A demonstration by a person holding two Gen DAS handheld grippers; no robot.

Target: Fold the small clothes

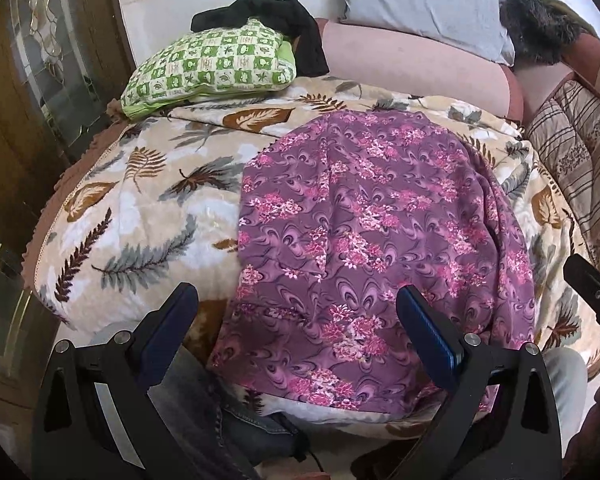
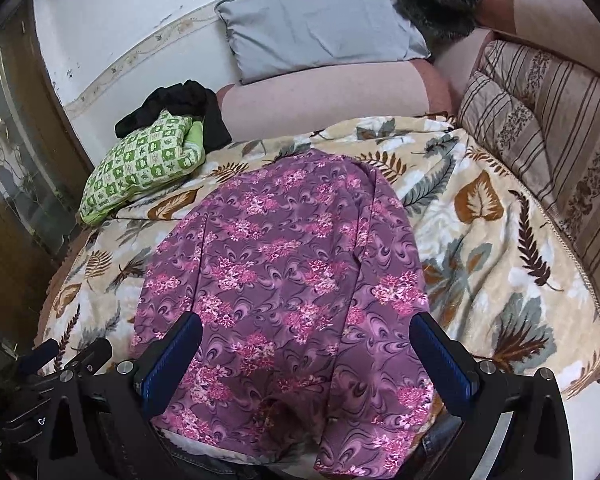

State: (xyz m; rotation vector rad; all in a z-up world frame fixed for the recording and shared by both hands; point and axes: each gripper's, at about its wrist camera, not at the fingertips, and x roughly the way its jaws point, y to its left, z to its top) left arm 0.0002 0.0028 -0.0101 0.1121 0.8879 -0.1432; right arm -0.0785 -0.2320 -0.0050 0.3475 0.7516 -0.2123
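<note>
A sofa (image 2: 324,92) with pale pink back cushions carries everything here, its seat covered by a cream blanket (image 2: 480,240) printed with brown and grey leaves. A grey pillow (image 2: 320,24) leans on the back, striped cushions (image 2: 540,112) line the right side, and a green checked pillow (image 1: 212,64) sits at the far left with a black garment (image 1: 276,16) draped behind it.

The task's thing, a purple floral garment (image 1: 372,216), lies spread lengthwise on the blanket in front of both cameras. It looks like trousers: the right wrist view shows the near end parting into two legs that hang over the seat's front edge. It appears laid out but not yet folded, so the step in hand is probably the first fold.

The left tongs (image 1: 296,312) hover over the near left part of the cloth, blue pads wide apart, holding nothing. The right tongs (image 2: 306,340) hang over the near end likewise, spread and empty.

The next move likely calls for each pair to drop to a near edge or leg end, pinch only the cloth and not the plush blanket beneath, then carry both ends evenly toward the far end.
</note>
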